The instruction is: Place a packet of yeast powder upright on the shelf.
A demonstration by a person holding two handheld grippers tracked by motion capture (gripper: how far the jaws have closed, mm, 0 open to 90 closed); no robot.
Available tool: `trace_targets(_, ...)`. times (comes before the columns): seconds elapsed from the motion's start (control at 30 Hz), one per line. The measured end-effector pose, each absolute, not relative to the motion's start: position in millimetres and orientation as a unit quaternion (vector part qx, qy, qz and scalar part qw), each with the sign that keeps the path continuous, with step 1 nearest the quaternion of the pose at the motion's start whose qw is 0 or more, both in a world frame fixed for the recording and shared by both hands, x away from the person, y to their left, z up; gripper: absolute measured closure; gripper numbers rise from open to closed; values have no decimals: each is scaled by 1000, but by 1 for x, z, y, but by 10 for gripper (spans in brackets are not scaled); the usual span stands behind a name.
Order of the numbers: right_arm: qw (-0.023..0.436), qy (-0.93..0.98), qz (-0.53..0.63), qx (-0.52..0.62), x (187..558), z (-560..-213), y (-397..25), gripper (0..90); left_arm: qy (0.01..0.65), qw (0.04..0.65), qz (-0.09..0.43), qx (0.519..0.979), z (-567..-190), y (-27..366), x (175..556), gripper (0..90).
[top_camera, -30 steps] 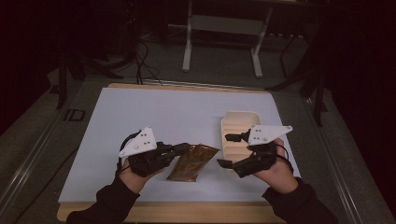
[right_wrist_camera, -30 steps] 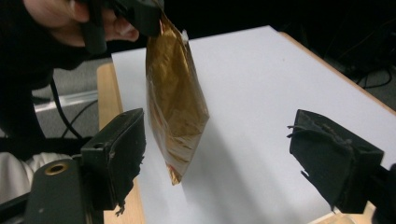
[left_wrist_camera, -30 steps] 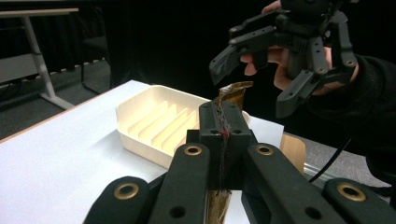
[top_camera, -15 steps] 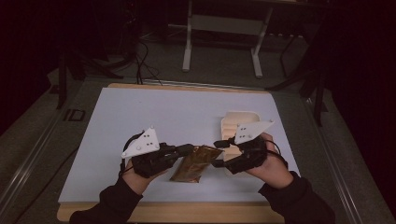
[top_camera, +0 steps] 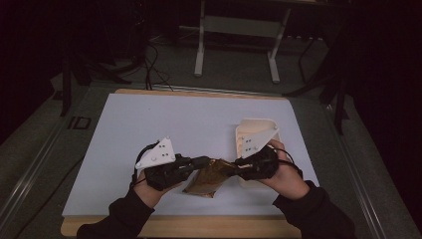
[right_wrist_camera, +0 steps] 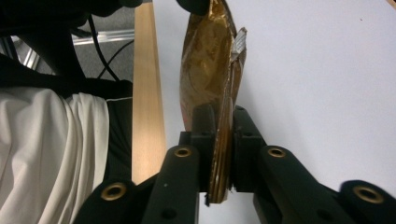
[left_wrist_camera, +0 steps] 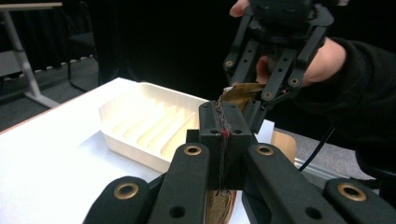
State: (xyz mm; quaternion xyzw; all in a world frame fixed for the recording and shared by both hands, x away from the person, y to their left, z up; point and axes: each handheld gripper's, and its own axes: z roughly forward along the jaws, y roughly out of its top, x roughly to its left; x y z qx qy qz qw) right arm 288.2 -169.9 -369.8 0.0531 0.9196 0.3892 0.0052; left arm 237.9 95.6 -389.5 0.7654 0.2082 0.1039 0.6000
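Observation:
A brown and gold foil pouch [top_camera: 206, 177] lies near the table's front edge, between my two grippers. My left gripper [top_camera: 204, 161] is shut on its top edge from the left; in the left gripper view the jaws pinch the thin pouch edge [left_wrist_camera: 223, 130]. My right gripper [top_camera: 234, 163] is shut on the same top edge from the right. In the right gripper view the pouch [right_wrist_camera: 210, 70] stands edge-on between the jaws, with a small torn silver flap [right_wrist_camera: 239, 42] at its top. The right gripper [left_wrist_camera: 252, 105] also appears in the left gripper view, clamped on the pouch.
A cream tray with ribbed slots [top_camera: 256, 132] sits right of centre on the white table sheet [top_camera: 164, 124], just behind my right hand. The wooden table edge [top_camera: 199, 226] runs along the front. Table legs and cables stand on the dark floor beyond.
My right gripper has moved left from beside the tray to the pouch and shut on its top edge. The left gripper has kept its hold and shifted slightly right.

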Motion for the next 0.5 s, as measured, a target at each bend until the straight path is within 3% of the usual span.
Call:
trace_targets(0.3, 5, 923, 381, 47, 288, -363, -167, 870, 203, 607, 101, 762, -388, 99, 241, 874)
trace_targets(0.37, 3, 923, 381, 49, 290, -361, -168, 872, 195, 620, 100, 753, -388, 102, 242, 760)
trace_targets(0.47, 3, 922, 383, 50, 292, -359, -170, 873, 191, 625, 106, 749, -388, 104, 241, 517)
trace_targets(0.5, 1, 921, 386, 51, 293, -358, -171, 873, 192, 628, 109, 746, -389, 105, 241, 517)
